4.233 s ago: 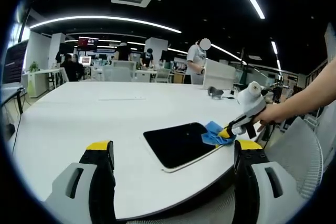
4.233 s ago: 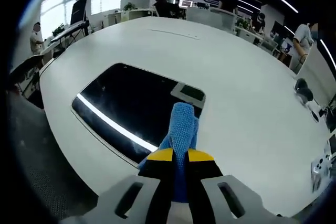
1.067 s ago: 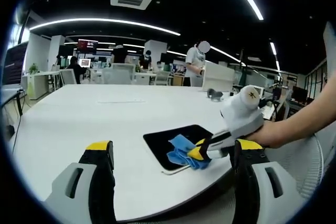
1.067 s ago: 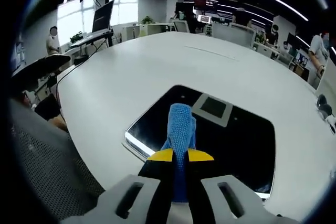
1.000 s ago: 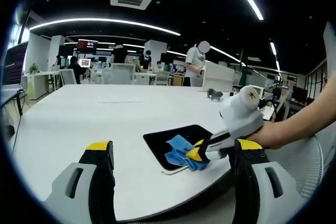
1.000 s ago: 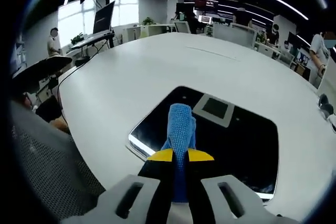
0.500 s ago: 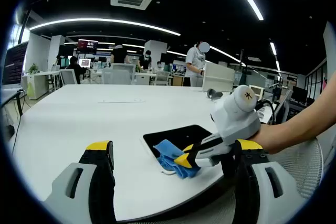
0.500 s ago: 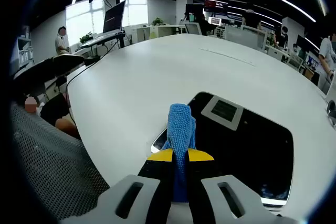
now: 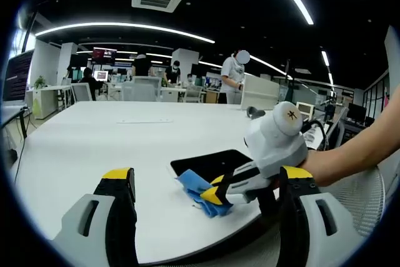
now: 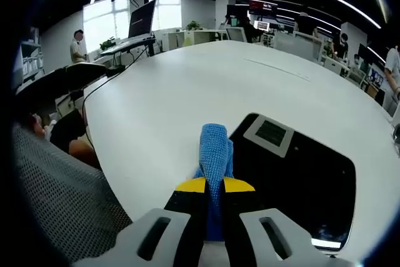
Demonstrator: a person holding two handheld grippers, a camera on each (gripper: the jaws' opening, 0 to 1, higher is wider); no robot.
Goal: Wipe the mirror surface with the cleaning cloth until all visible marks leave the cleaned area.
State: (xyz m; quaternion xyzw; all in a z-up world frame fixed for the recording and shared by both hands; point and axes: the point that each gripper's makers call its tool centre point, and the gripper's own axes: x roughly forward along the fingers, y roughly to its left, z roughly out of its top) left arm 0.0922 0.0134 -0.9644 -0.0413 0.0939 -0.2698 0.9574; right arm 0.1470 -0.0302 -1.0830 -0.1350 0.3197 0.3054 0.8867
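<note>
- R gripper [image 10: 209, 187] clenched on blue cloth [image 10: 215, 148]; cloth at lower centre of right gripper view, over near-left edge of mirror [image 10: 300, 179].
- Left gripper view: cloth [image 9: 199, 191] centre-right, at mirror [image 9: 209, 162] front corner, on white table [image 9: 112, 136].
- L gripper [image 9: 206, 217] jaws spread, holding nothing, bottom of frame.
- Step tip, my guess: keep cloth flat, overlap passes, don't run off the edge.
- Marks on glass: can't tell.
- Containers: none seen.

Mirror [image 10: 300, 173] flat on the table [image 10: 187, 85], near its edge; cloth [image 10: 214, 145] at the mirror's corner; chair [image 10: 56, 198] beside the table.
</note>
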